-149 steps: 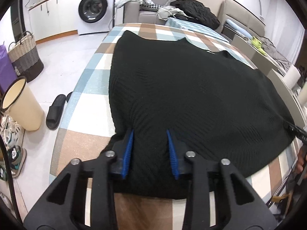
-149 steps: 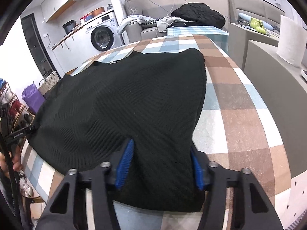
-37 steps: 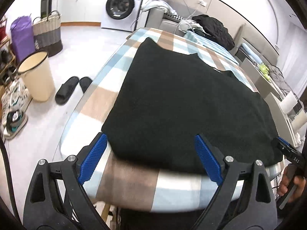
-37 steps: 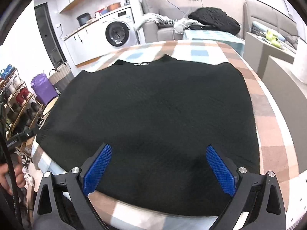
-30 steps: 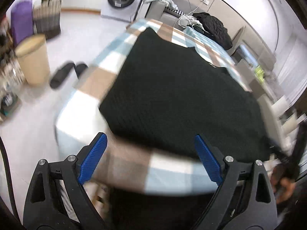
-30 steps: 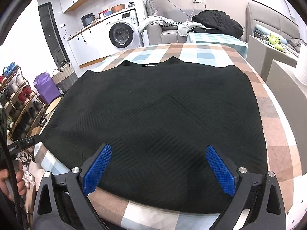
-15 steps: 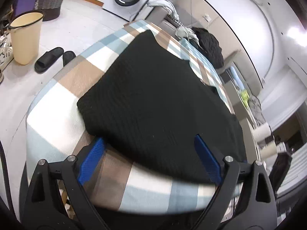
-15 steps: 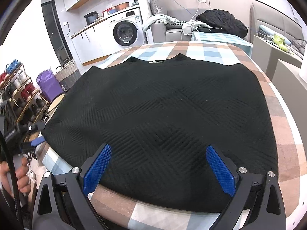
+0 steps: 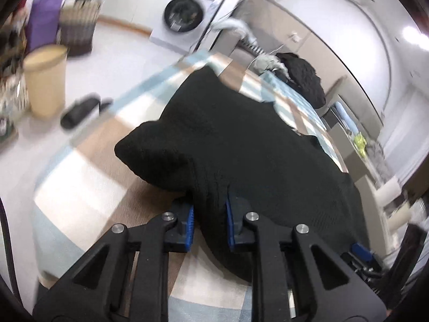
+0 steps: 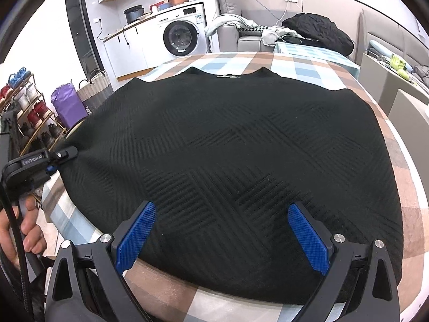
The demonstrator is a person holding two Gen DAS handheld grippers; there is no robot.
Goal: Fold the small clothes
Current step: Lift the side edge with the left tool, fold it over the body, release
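The near left corner of the black knit sweater (image 9: 241, 145) has just been clamped by the left gripper (image 9: 209, 221), which was spread wide half a second ago. The right gripper (image 10: 222, 237) is kept spread, empty, over the hem. A fold can likely begin.

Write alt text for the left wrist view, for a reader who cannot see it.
The left gripper pinches the near edge of a black knit sweater that lies on a checked tablecloth. Behind, blurred, stand a washing machine and a beige bin.
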